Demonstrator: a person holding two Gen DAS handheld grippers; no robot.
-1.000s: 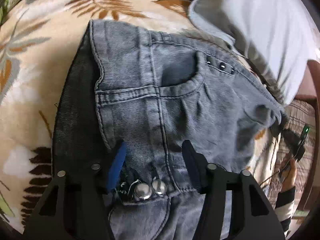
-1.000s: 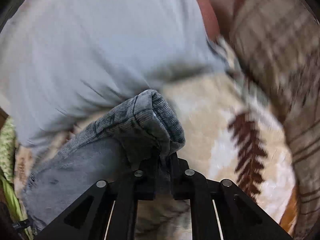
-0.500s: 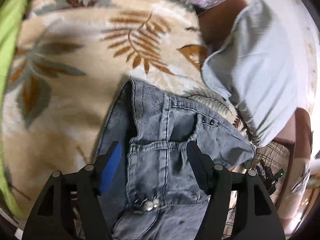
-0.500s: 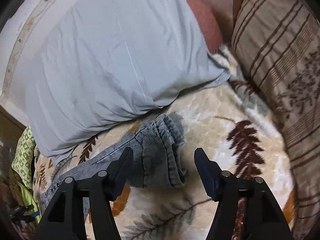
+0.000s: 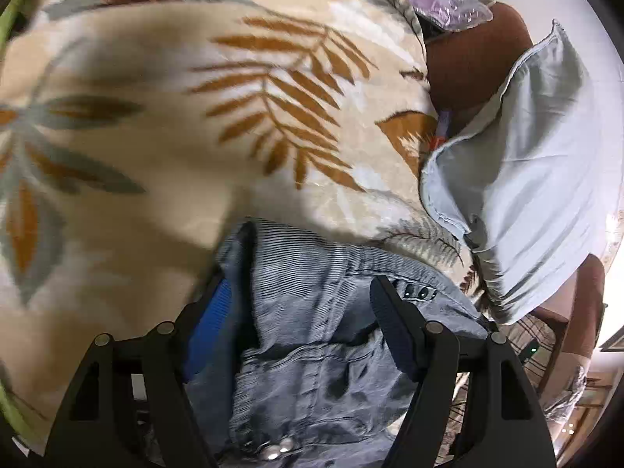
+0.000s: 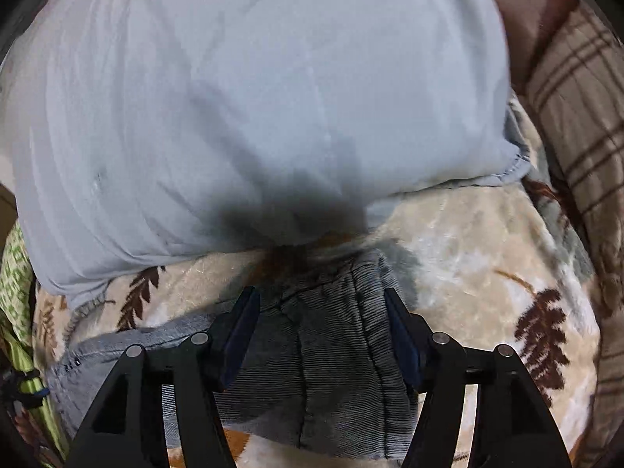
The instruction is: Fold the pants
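Note:
Grey denim pants lie folded on a cream blanket with a leaf print. In the left wrist view their waistband end with metal buttons sits between the fingers of my left gripper, which is open and holds nothing. In the right wrist view the folded leg end of the pants lies between the fingers of my right gripper, also open with jaws wide apart, just above the cloth.
A pale blue pillow lies right behind the pants, also seen in the left wrist view. A brown plaid pillow is at the right. A brown headboard and plastic wrap are behind.
My right gripper has let go of the leg end, opened, and now sits low over it. My left gripper stayed open and drew back and up from the waistband.

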